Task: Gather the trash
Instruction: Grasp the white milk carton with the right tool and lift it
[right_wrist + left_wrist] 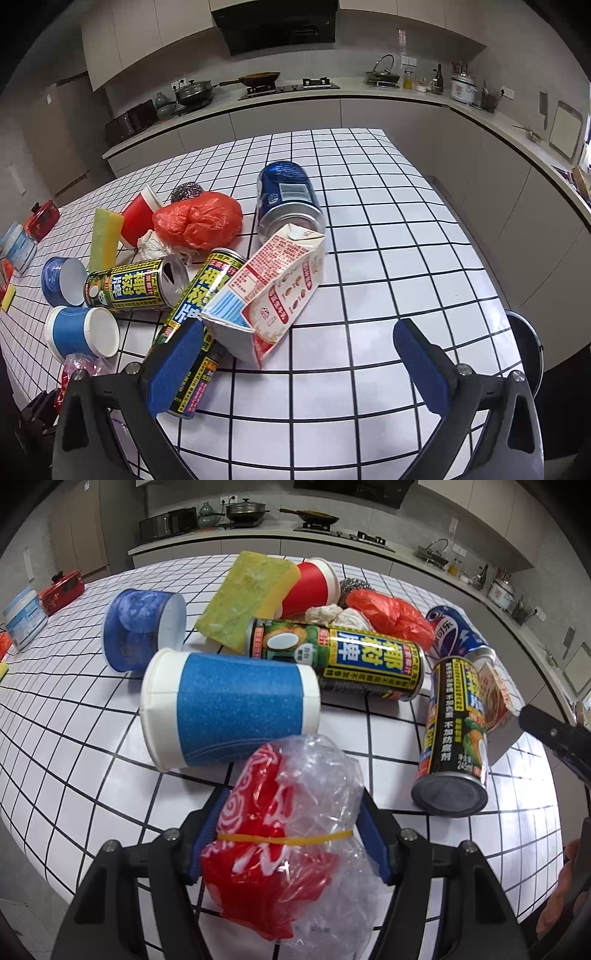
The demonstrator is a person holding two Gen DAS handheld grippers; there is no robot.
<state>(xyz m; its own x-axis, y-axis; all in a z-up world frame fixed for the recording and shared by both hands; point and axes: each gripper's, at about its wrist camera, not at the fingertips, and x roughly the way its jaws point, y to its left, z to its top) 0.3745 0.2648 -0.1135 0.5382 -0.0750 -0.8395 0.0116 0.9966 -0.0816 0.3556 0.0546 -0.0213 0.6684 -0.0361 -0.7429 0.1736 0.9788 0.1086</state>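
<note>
My left gripper (pixel 291 834) is shut on a crumpled clear plastic bag with red print (pixel 284 845), bound by a yellow rubber band, held just above the tiled table (pixel 92 775). Ahead lie a blue paper cup (pixel 229 709), a second blue cup (pixel 144 627), two coconut-drink cans (pixel 340 657) (pixel 454 734), a green-yellow sponge (pixel 243 598), a red cup (pixel 314 587), an orange bag (pixel 391 616) and a blue soda can (pixel 458 635). My right gripper (pixel 299 362) is open and empty, its left finger over a coconut can (pixel 199 321), with a milk carton (pixel 273 291) between and ahead of the fingers.
A steel scourer (pixel 186 192) and crumpled tissue (pixel 153 245) sit among the pile. A red box (pixel 61 590) and a white tub (pixel 24 620) stand at the table's far left. Kitchen counters with a stove (pixel 288 88) run behind. A black stool (pixel 524 347) stands off the table's right edge.
</note>
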